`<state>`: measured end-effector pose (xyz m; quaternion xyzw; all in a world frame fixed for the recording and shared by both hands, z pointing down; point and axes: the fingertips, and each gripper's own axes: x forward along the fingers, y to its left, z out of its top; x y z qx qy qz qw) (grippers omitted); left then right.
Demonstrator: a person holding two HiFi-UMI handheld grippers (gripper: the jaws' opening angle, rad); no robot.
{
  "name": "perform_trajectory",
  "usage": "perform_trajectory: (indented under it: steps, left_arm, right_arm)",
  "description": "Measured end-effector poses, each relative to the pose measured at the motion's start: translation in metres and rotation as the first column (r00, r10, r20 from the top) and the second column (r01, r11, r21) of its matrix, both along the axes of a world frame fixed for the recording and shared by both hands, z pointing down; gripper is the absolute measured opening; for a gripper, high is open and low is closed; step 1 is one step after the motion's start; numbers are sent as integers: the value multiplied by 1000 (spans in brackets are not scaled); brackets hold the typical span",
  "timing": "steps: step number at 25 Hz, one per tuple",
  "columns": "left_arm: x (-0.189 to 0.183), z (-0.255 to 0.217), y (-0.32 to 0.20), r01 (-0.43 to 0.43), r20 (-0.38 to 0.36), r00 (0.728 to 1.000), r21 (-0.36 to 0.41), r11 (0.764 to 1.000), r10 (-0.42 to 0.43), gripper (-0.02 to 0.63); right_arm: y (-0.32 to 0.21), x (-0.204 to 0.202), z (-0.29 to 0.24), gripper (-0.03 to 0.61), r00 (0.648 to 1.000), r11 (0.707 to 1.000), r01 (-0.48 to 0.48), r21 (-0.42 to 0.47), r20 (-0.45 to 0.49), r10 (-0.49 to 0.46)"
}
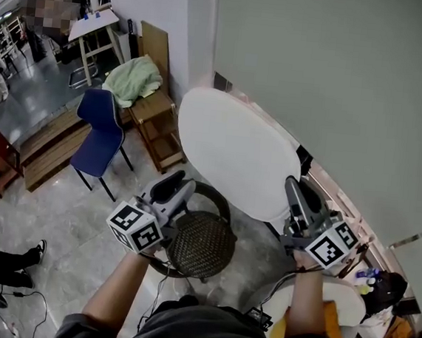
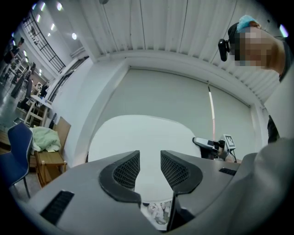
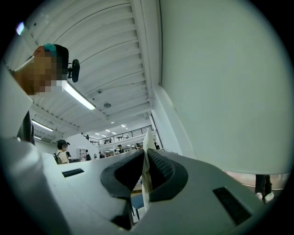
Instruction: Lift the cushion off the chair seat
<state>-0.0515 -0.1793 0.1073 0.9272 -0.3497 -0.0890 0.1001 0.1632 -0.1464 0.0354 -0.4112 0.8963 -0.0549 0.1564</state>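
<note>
Head view: a round white fabric cushion (image 1: pixel 235 148) stands tilted between the left gripper (image 1: pixel 176 187) and the right gripper (image 1: pixel 292 186), clear of the dark woven chair seat (image 1: pixel 202 244) below them.

Left gripper view: the jaws are apart and empty, with the cushion just ahead.

Right gripper view: the jaws are nearly closed, pinching the cushion's thin rim.

The lift looks done. Next, the left should probably grip too before carrying.

One cushion (image 1: pixel 235 148); two grippers (left gripper (image 1: pixel 174 185), right gripper (image 1: pixel 294 184)); one wicker chair (image 1: pixel 202 245).

Both forearms reach forward, the left hand-held gripper (image 1: pixel 169 189) with jaws apart, the right hand-held gripper (image 1: pixel 294 186) pinching the cushion (image 1: pixel 235 148) edge.
</note>
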Motion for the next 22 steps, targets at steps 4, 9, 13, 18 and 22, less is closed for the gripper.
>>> perform_trajectory:
  steps: [4, 9, 13, 18, 22]
  left_arm:
    - [5, 3, 0, -5, -1, 1000, 0, 1000, 5, 147]
    - [4, 7, -3, -7, -3, 1000, -5, 1000, 7, 147]
    - [4, 8, -3, -5, -5, 1000, -5, 1000, 5, 147]
    - [5, 12, -6, -4, -10, 1000, -13, 1000, 4, 147]
    - [5, 15, -8, -4, -19, 1000, -21, 1000, 4, 147]
  right_arm:
    - [1, 2, 0, 26, 1000, 1000, 4, 4, 6, -4]
    - [-1, 4, 0, 26, 999, 1000, 9, 2, 50, -9]
    - [-1, 5, 1, 26, 999, 1000, 10, 2, 40, -10]
    - [-5, 6, 5, 26, 999, 1000, 9, -4, 36, -9]
    - [-6, 8, 7, 26, 999, 1000, 8, -6, 33, -8]
